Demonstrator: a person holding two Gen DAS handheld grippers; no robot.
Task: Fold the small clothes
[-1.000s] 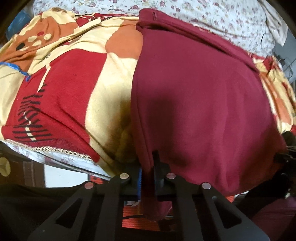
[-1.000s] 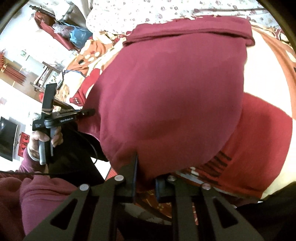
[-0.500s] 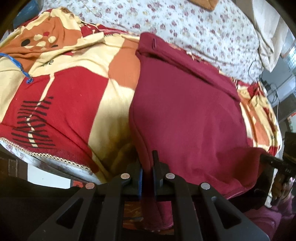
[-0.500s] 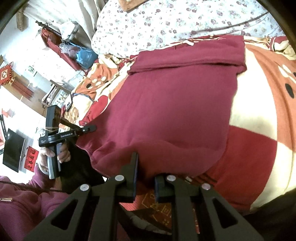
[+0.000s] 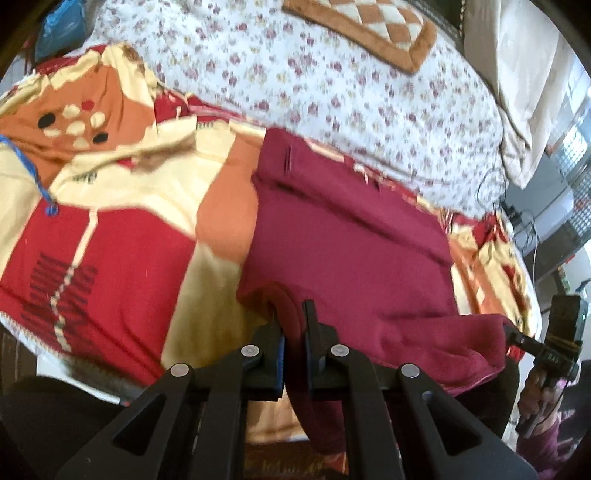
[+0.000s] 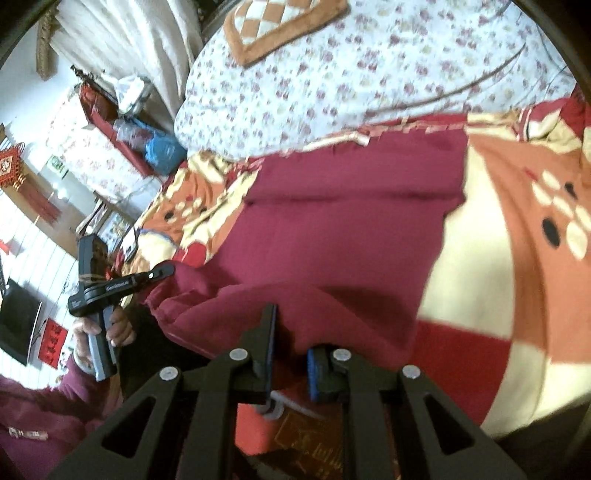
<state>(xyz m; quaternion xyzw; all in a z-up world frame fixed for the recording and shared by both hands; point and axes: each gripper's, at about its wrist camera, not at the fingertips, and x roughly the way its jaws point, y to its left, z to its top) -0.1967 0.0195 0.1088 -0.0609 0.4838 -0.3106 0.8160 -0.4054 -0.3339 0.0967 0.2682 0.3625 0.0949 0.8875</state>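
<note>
A maroon garment (image 5: 343, 236) lies spread on a red, cream and orange blanket (image 5: 122, 243). Its near hem is lifted off the blanket. My left gripper (image 5: 293, 317) is shut on the near left corner of that hem, and cloth hangs down between its fingers. In the right wrist view the same maroon garment (image 6: 332, 243) runs away from me, and my right gripper (image 6: 291, 325) is shut on its near right corner. The far edge of the garment is folded over into a band. Each view also shows the other gripper, held in a hand, at the hem's far end.
A white floral quilt (image 5: 332, 85) lies behind the blanket with a brown checkered cushion (image 5: 362, 29) on it. The bed's near edge is just under the grippers. A person's hand (image 6: 114, 328) and maroon sleeve are at lower left in the right wrist view. Room clutter stands beyond the bed.
Both grippers have risen and tilted up, lifting the garment's near hem off the blanket. More of the floral quilt and the cushion has come into view.
</note>
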